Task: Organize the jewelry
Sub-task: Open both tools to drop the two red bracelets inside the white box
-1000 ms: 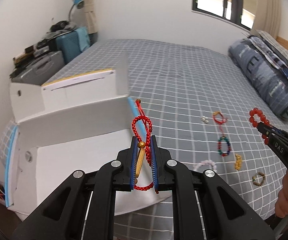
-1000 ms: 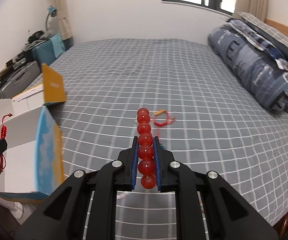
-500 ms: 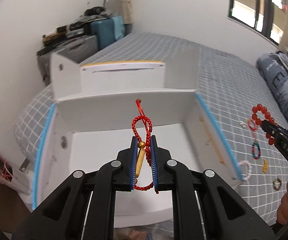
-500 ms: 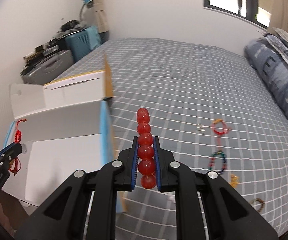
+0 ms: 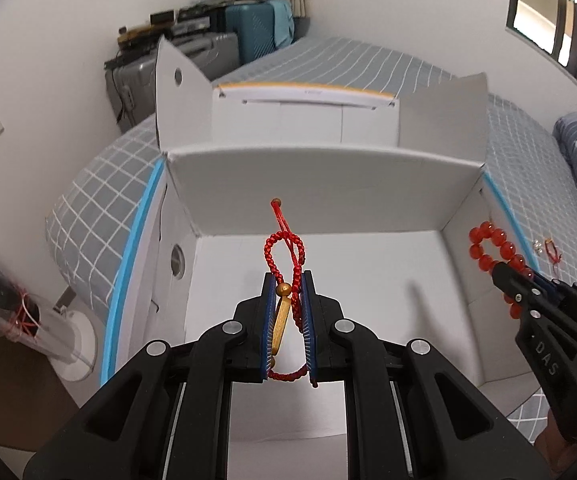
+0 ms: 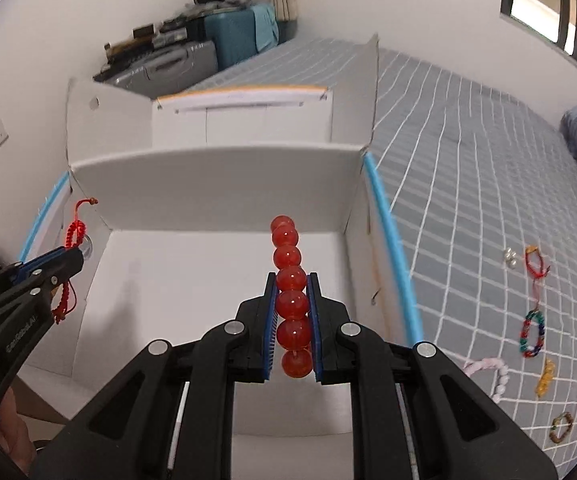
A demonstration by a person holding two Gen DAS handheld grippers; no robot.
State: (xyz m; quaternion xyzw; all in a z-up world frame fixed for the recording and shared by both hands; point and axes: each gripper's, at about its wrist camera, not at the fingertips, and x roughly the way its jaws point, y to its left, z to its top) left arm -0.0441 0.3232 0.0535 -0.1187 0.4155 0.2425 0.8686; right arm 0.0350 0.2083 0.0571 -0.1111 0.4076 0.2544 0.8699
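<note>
Red string bracelet (image 5: 286, 276) squeezed tight in left gripper (image 5: 287, 322), red bead bracelet (image 6: 291, 300) pinched in right gripper (image 6: 292, 322), both held over open white box (image 5: 320, 180) on the bed (image 6: 468, 152)

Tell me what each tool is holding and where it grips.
Left tool: red braided cord bracelet, pinched at its gold charm. Right tool: red bead bracelet, pinched across its lower beads.

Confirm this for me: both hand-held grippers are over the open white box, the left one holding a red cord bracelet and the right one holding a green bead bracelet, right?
Not quite. The right hand-held gripper holds a red bead bracelet, not green, as the right wrist view shows. The rest stands: the left hand-held gripper holds the red cord bracelet over the open white box.
</note>
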